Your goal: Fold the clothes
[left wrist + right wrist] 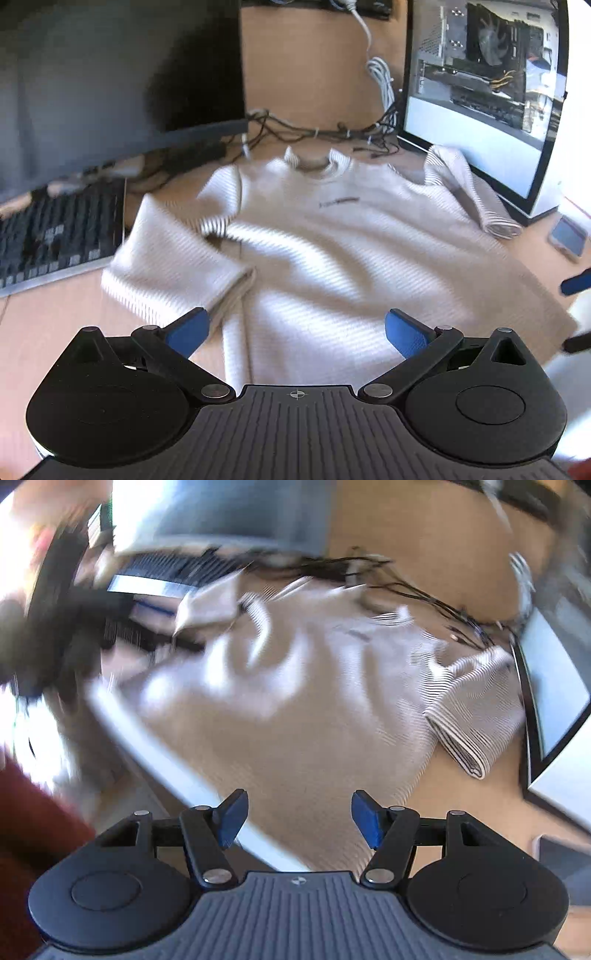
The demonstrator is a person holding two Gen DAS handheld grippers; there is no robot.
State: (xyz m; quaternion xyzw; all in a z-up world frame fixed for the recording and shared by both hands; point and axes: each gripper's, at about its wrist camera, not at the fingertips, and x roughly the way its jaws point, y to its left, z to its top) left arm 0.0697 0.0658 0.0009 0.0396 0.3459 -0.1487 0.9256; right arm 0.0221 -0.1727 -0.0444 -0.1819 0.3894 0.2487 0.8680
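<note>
A cream ribbed sweater (pixel 332 236) lies front up across a wooden desk (pixel 48 332), its collar toward the back edge, with folding barely begun. One sleeve (pixel 173 258) is doubled inward over the chest on the keyboard side, while the other sleeve (pixel 476 199) trails loose toward the computer case; the body itself looks unfolded, so that sleeve and the lengthwise folds appear still to be done. The left gripper (pixel 297 332) hangs above the hem with its blue fingers spread and nothing between them. The right gripper (pixel 299 818), its view smeared by blur, likewise has its fingers apart over the lower edge of the fabric, gripping nothing. Crowding the garment are a black keyboard (pixel 55 236) and a dark monitor (pixel 110 74) on one side, a tangle of cables (pixel 314 129) behind the collar, an open-sided computer case (pixel 487 92) pressing on the loose sleeve, and a phone (pixel 569 236) nearby.
</note>
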